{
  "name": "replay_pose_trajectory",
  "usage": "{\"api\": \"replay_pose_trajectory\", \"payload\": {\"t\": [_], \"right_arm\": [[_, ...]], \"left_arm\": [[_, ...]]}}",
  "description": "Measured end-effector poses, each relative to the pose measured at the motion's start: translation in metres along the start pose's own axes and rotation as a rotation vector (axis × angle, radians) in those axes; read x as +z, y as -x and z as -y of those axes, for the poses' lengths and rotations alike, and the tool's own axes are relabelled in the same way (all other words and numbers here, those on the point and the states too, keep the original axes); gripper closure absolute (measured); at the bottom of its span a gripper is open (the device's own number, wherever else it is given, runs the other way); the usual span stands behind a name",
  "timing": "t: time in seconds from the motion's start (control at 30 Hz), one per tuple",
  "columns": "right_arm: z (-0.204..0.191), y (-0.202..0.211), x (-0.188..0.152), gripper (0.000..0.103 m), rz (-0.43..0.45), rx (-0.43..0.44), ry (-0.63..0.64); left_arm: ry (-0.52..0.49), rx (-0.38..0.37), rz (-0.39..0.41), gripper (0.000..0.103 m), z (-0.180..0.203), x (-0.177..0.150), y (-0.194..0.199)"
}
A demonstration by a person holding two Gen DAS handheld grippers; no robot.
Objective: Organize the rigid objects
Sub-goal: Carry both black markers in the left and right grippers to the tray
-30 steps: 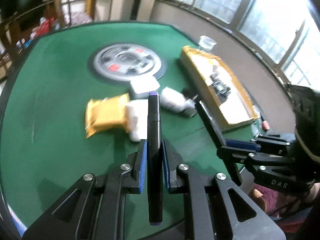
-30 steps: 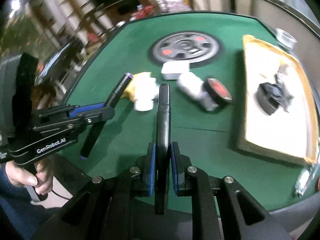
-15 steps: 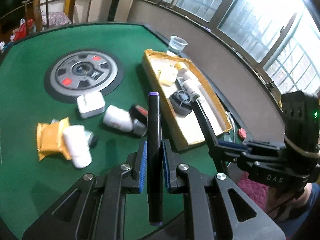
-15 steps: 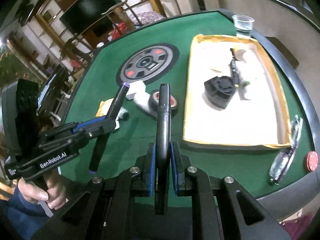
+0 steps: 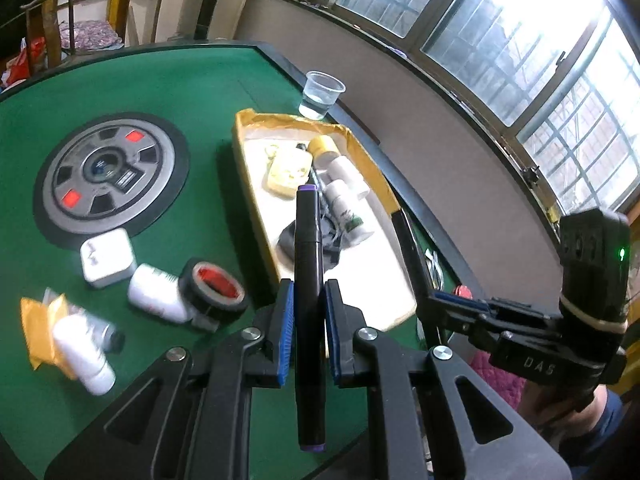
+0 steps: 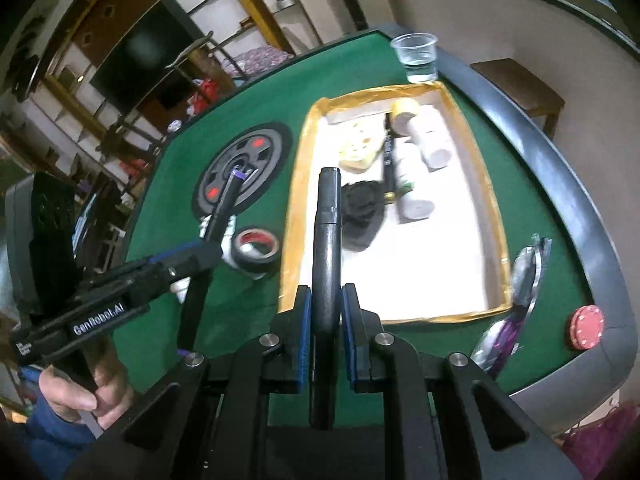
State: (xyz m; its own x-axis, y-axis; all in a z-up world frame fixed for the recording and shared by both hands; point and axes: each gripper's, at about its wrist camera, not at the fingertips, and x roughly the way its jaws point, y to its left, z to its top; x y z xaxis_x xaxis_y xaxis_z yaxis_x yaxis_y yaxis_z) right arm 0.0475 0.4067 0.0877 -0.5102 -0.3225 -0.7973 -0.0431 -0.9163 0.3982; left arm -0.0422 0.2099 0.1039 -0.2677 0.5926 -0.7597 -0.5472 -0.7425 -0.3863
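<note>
In the left wrist view the left hand-held gripper [image 5: 308, 320] is clamped on a purple-capped marker [image 5: 307, 240] held lengthwise along its fingers, tip aimed over the near end of the yellow-rimmed tray [image 5: 362, 148] at the bench's [image 5: 208, 80] right edge, seemingly so it can drop in beside the bottles, while a tape roll [image 5: 214, 290] and earbud case [image 5: 106, 256] wait loose on the felt. In the right wrist view the right hand-held gripper [image 6: 325, 320] likewise grips a black marker [image 6: 327, 232] pointing into that tray [image 6: 492, 200], both carried toward where sorted items collect

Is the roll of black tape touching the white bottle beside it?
Touching: left wrist view shows the black tape leaning against the white bottle, no gap.
</note>
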Motion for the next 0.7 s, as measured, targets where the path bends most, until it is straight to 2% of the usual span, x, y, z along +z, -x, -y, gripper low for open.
{"api": "replay_pose_trajectory", "payload": {"t": [0.1, 0.37, 0.7], "right_arm": [[0.014, 0.000, 0.011, 0.090, 0.009, -0.021, -0.013], [0.050, -0.014, 0.041, 0.090, -0.005, -0.061, -0.043], [0.077, -0.041, 0.073, 0.090, -0.028, -0.134, -0.055]], "left_arm": [[-0.008, -0.013, -0.004, 0.091, 0.006, 0.013, -0.008], [0.008, 0.013, -0.004, 0.091, 0.017, 0.040, -0.037], [0.053, 0.091, -0.047, 0.091, 0.012, 0.057, -0.085]]}}
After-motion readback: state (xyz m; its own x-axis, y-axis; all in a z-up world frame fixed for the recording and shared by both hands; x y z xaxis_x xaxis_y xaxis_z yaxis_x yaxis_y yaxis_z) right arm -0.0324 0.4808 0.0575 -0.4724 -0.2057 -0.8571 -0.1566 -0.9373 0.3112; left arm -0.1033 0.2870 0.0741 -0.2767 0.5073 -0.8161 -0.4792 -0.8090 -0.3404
